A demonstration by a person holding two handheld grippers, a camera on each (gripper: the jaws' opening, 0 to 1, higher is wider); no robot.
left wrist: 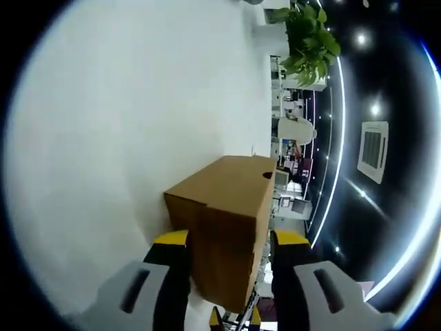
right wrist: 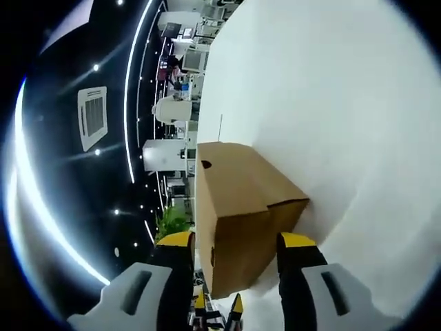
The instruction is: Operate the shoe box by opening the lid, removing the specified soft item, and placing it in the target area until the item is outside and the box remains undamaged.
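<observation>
Shoe box (left wrist: 227,221), lid closed, sits on white table (left wrist: 124,138).

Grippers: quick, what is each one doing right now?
Left gripper: open, jaws either side of the shoe box.
Right gripper: open, jaws straddling it too.

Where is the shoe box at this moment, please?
The brown cardboard shoe box stands closed on the white table, between the jaws of the left gripper; in the right gripper view, between those of the right gripper.

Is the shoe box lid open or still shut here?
Shut. In both views the shoe box shows unbroken brown faces, the lid down with no gap. Each gripper's jaws stand to either side of one end.
</observation>
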